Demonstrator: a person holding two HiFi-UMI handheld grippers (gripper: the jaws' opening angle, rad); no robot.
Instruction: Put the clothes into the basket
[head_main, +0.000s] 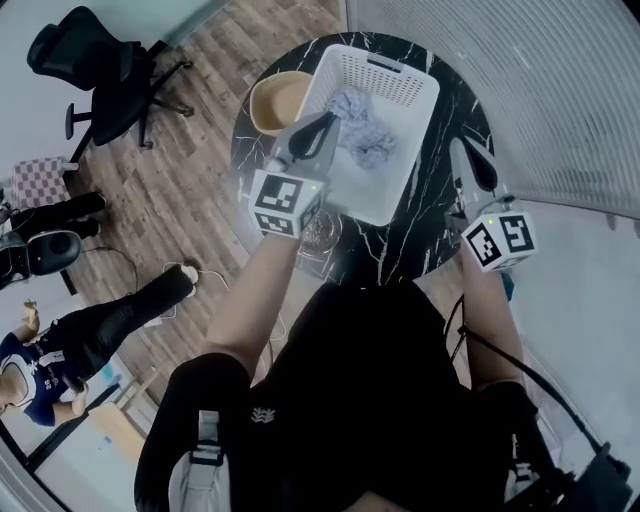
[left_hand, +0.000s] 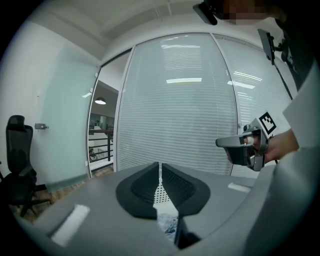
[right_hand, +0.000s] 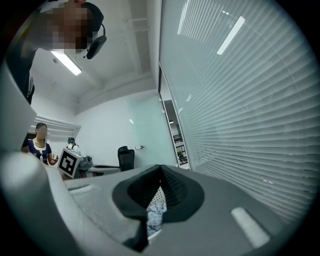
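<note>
A white plastic basket (head_main: 395, 70) stands on the round black marble table (head_main: 445, 110). Crumpled blue-and-white clothes (head_main: 362, 128) lie inside it. My left gripper (head_main: 328, 120) reaches over the basket's left side, jaws shut, tips at the edge of the clothes; no fabric shows pinched. In the left gripper view the jaws (left_hand: 160, 170) stand together, with basket mesh and cloth (left_hand: 167, 225) visible below them. My right gripper (head_main: 465, 150) hovers over the table right of the basket, jaws shut and empty. Under its tips (right_hand: 160, 172) the right gripper view shows a strip of the clothes (right_hand: 156, 210).
A tan bowl (head_main: 278, 100) sits left of the basket. A small glass object (head_main: 320, 232) rests near the table's front edge. An office chair (head_main: 100, 70) and a seated person (head_main: 70, 340) are on the wooden floor at left. A glass wall with blinds (head_main: 560, 90) curves round the right.
</note>
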